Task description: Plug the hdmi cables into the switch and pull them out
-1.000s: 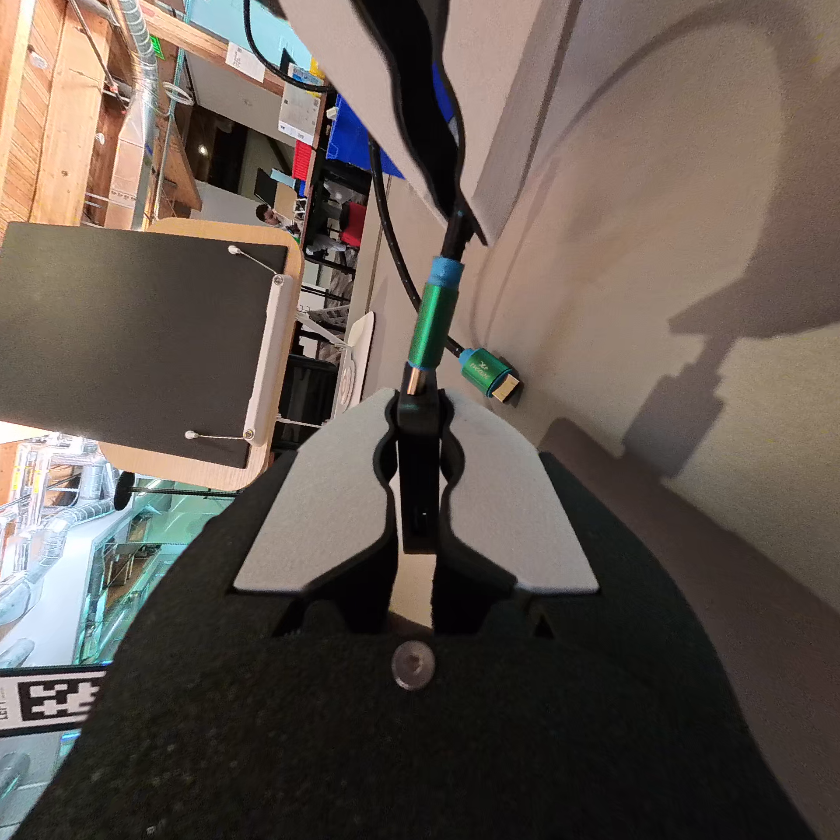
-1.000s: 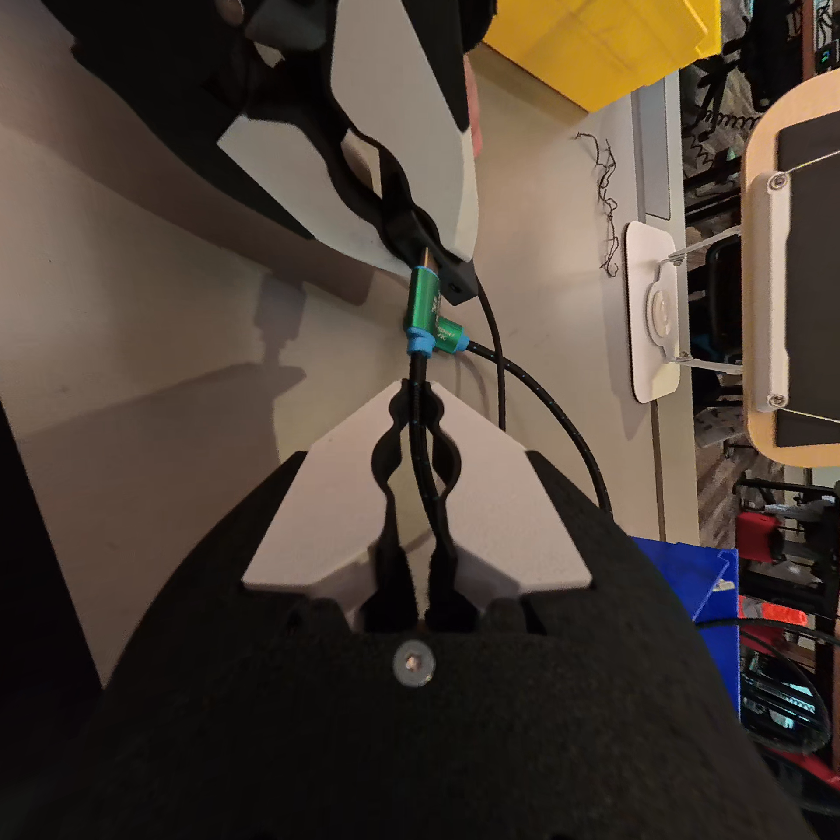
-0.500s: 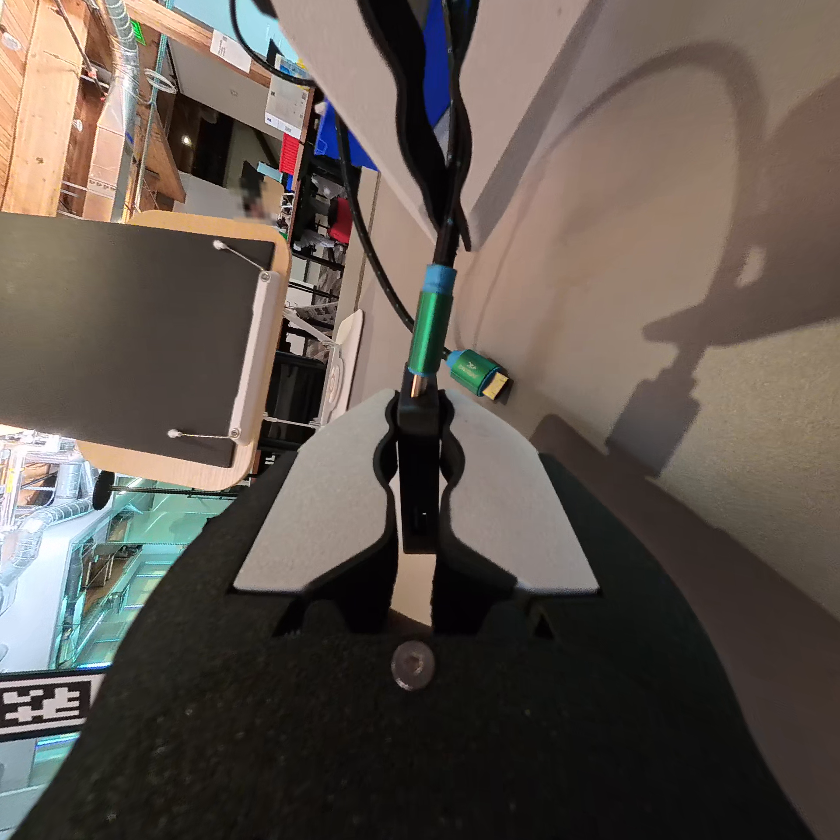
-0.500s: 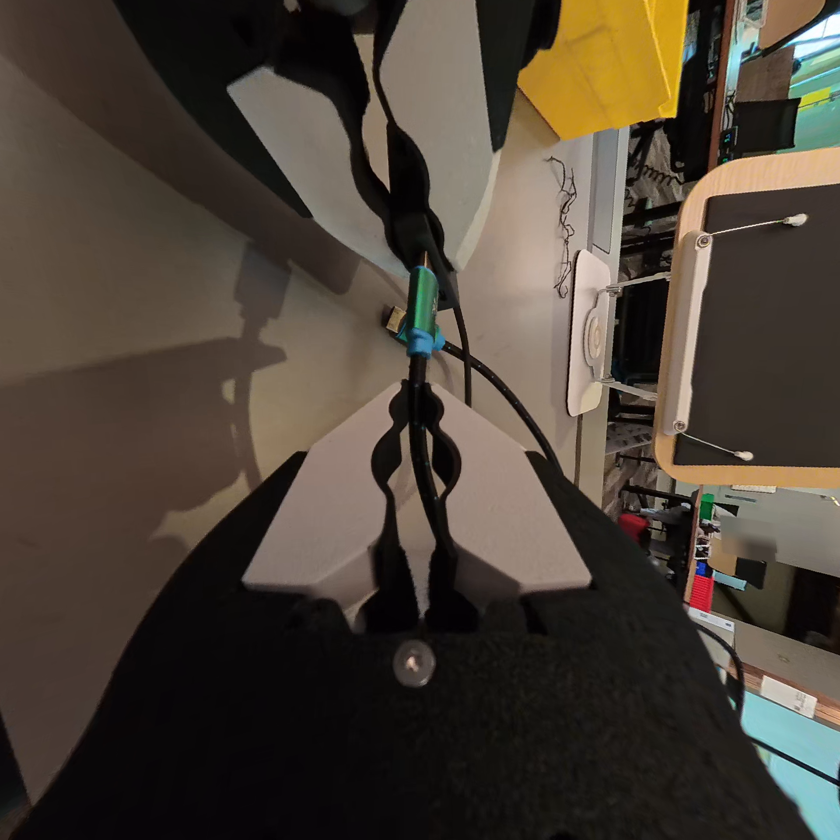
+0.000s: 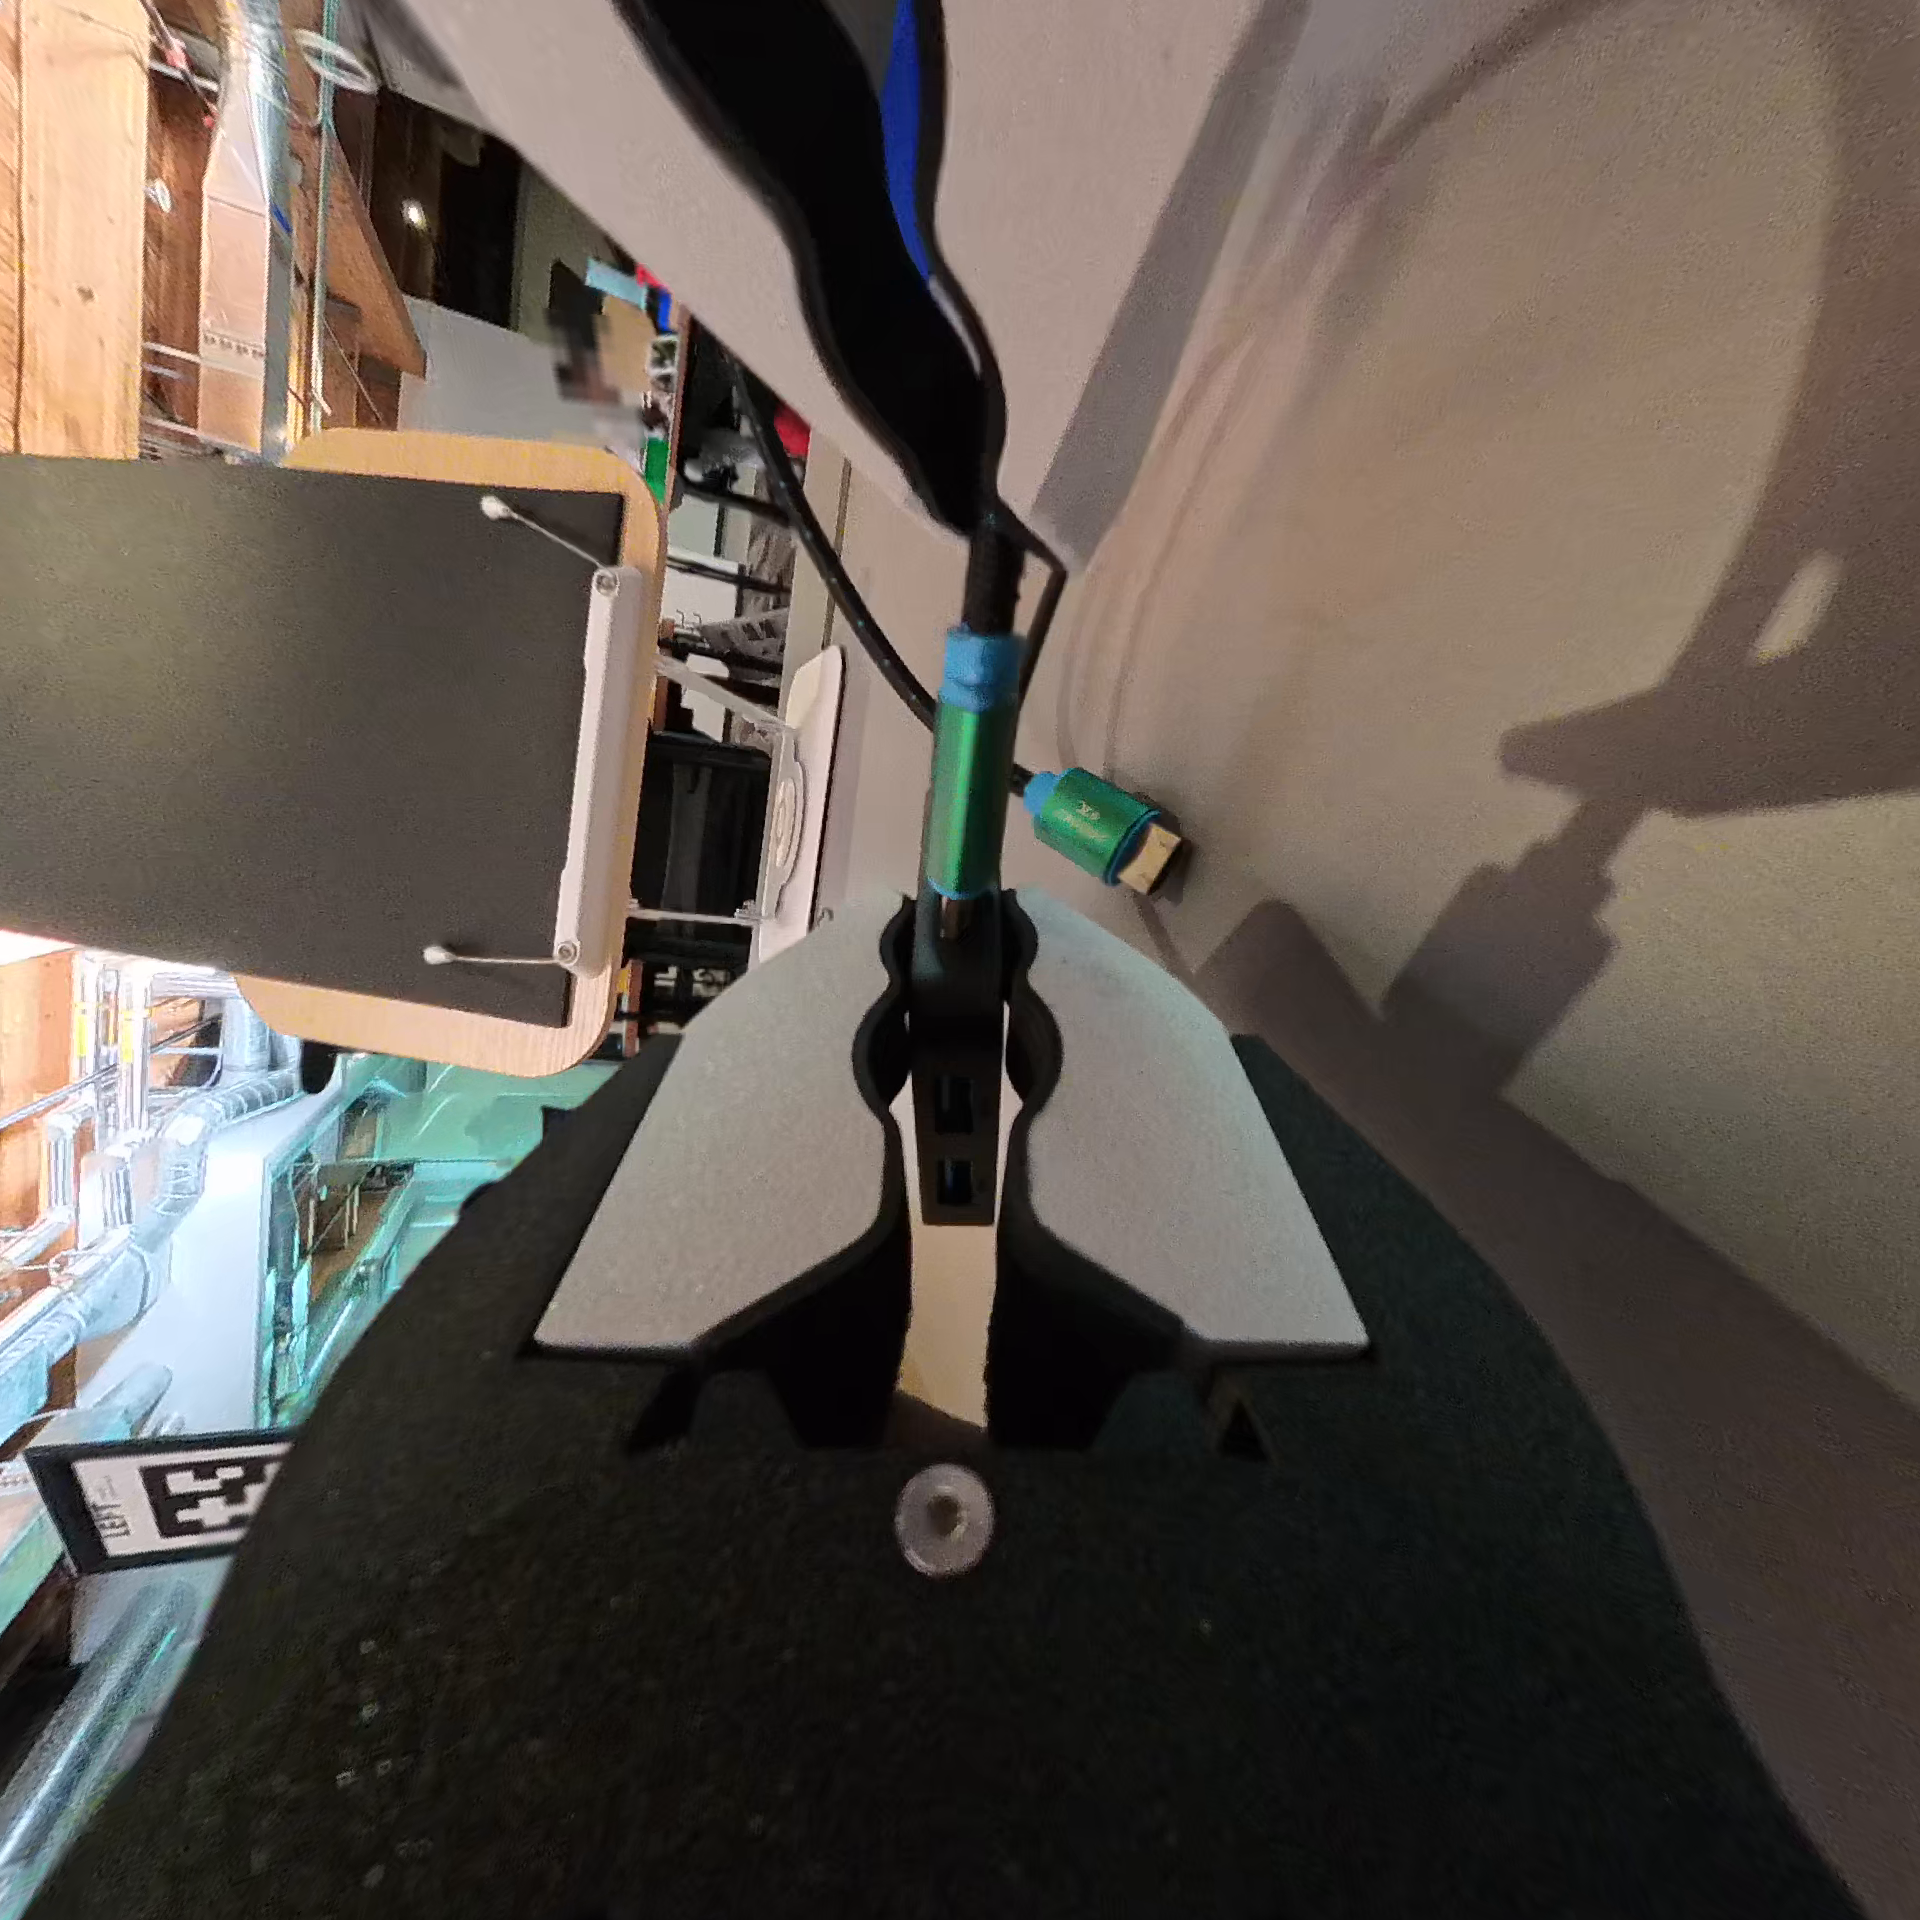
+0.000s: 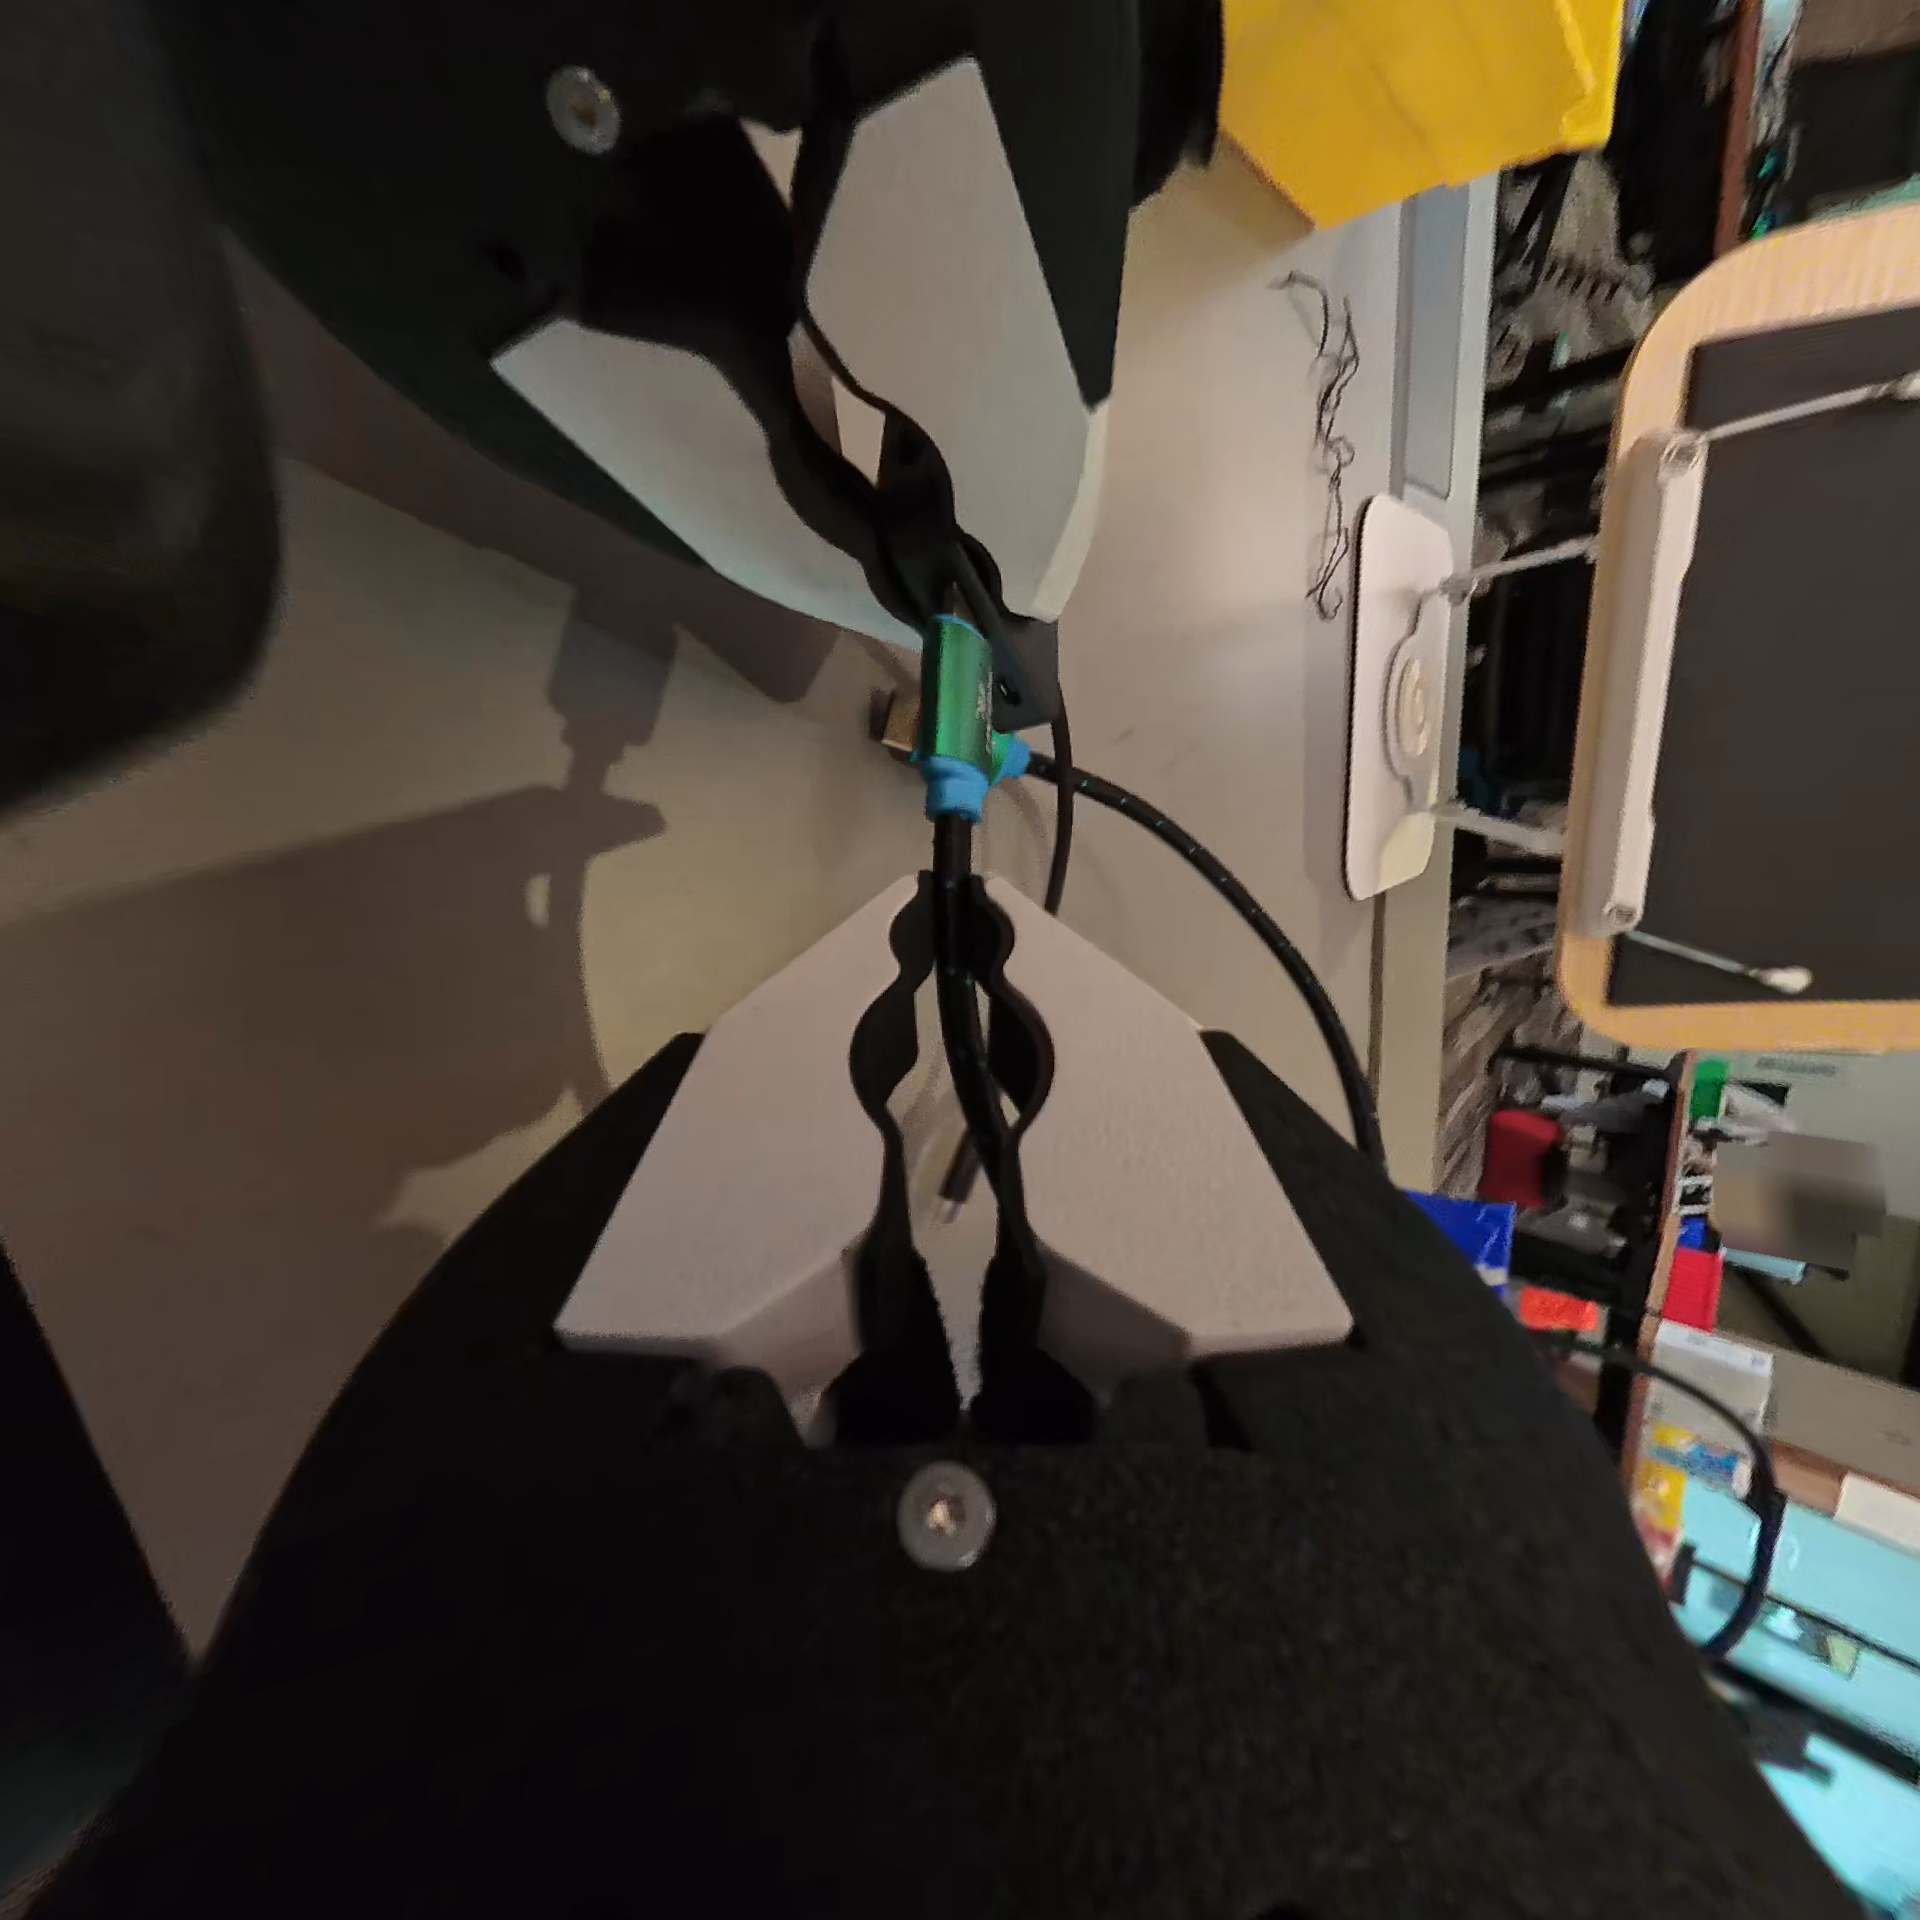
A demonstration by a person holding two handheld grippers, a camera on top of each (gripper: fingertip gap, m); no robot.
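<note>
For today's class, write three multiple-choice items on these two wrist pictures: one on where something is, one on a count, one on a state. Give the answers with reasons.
1. Where is the loose green HDMI plug?
A. lying on the table
B. in the yellow bin
C. between the left gripper's fingers

2. How many green HDMI plugs show in the left wrist view?
A. one
B. two
C. four

3. What does the left gripper hold?
A. nothing
B. a white pad
C. the black switch

Answers:
1. A: it rests on the beige surface beside the grippers.
2. B: the held plug stands at the switch, the other lies loose.
3. C: its fingers are shut on the switch, while the right gripper pinches the black cable.
</note>
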